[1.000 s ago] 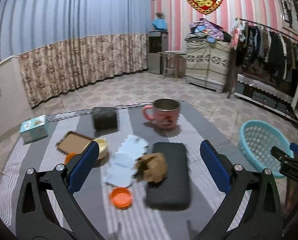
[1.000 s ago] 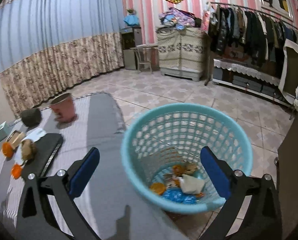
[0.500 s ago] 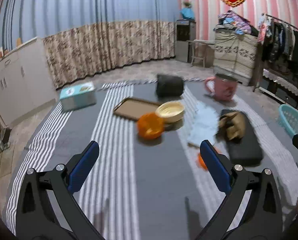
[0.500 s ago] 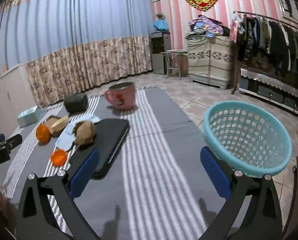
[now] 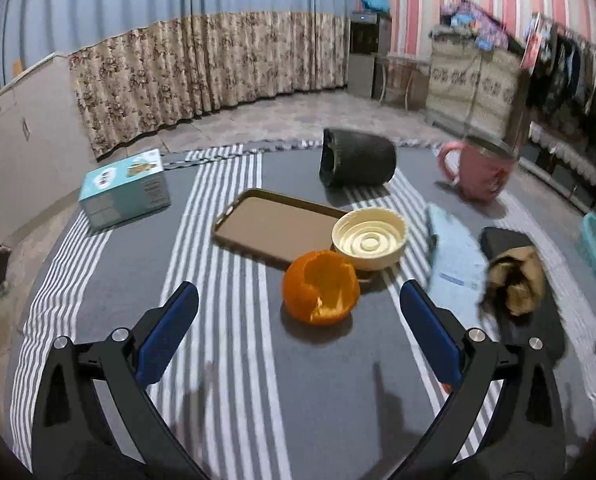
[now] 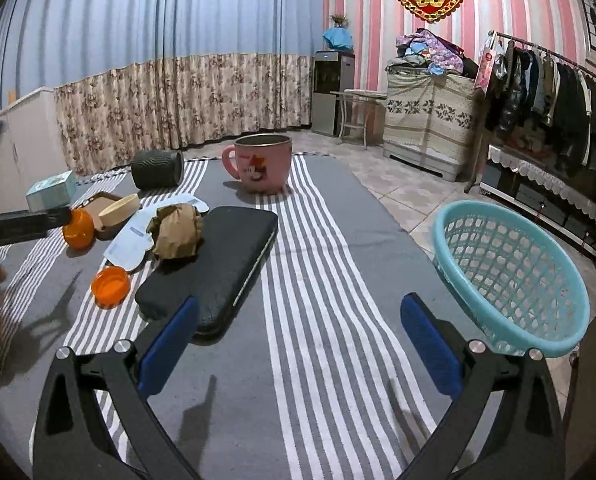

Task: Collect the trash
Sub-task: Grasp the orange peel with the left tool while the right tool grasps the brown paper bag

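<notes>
A hollow orange peel (image 5: 320,288) lies on the striped cloth just ahead of my open, empty left gripper (image 5: 298,328); it also shows in the right wrist view (image 6: 78,229). A crumpled brown paper ball (image 6: 176,231) rests on a black case (image 6: 218,268), with a pale blue wrapper (image 6: 132,240) and an orange bottle cap (image 6: 110,286) beside it. The turquoise trash basket (image 6: 509,284) stands at the table's right edge. My right gripper (image 6: 298,344) is open and empty over bare cloth between the case and the basket.
A cream lid (image 5: 369,237) and a brown tray (image 5: 272,226) sit behind the peel. A dark cylinder (image 5: 355,158), a pink mug (image 6: 262,168) and a teal box (image 5: 124,188) stand farther back. A clothes rack (image 6: 557,92) is at the right.
My left gripper has swung left from the paper ball and closed in on the orange peel. My right gripper has swung left, away from above the basket, to over the table.
</notes>
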`<state>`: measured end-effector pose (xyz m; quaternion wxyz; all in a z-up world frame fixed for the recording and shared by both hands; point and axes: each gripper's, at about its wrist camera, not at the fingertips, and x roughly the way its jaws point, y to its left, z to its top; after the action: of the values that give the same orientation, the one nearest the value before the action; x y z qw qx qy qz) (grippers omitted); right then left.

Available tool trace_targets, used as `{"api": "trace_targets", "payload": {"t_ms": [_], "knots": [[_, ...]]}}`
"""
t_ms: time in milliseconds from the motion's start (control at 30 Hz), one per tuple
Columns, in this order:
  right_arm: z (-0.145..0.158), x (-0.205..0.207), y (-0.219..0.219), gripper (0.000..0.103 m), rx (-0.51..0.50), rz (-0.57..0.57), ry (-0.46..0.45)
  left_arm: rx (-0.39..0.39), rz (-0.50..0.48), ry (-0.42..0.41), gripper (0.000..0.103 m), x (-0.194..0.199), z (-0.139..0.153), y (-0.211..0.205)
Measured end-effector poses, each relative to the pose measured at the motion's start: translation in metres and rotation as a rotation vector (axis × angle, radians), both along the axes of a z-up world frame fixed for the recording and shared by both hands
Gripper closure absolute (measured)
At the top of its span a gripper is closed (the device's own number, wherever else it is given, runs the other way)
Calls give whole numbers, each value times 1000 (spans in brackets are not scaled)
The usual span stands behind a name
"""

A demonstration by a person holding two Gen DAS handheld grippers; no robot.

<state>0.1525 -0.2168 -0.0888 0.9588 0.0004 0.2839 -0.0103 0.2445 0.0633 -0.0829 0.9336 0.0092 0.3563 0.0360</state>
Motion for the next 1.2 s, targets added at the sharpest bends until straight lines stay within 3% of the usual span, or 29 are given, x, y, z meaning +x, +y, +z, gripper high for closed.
{"api": "trace_targets", "payload": {"t_ms": [133,200,233,300,400,667,900,967,1033,1067,1133,1200], "knots": [[-1,2,1,5,-6,1,10,16,-16,77,10,22,-20,-7],[-2,5,3,5,-14,1,20,4,-23,96,25,26,-23,-6],[-2,7,4,5,-19,-2,28,-10,-28,97,28,27,-23,-5],[-2,12,6,5,-20,-3,45,-34,-43,112,45,30,-25,-4],[0,20,12,5,-27,7,71,-64,-49,125,58,31,-26,-2],[18,51,51,5,-43,87,63,-18,-5,60,61,-3,-12,12],[2,95,95,6,-121,129,160,-74,32,85,60,-2,-19,32],[-1,103,99,14,-119,139,194,-83,37,96,60,1,-21,34],[-5,108,99,43,-100,160,233,-91,35,99,60,2,-22,35],[-7,110,99,47,-84,175,256,-94,34,101,60,3,-23,35],[-6,109,96,65,-72,191,243,-101,32,104,60,4,-23,35],[0,102,88,65,-31,196,218,-110,31,108,59,4,-24,37]]}}
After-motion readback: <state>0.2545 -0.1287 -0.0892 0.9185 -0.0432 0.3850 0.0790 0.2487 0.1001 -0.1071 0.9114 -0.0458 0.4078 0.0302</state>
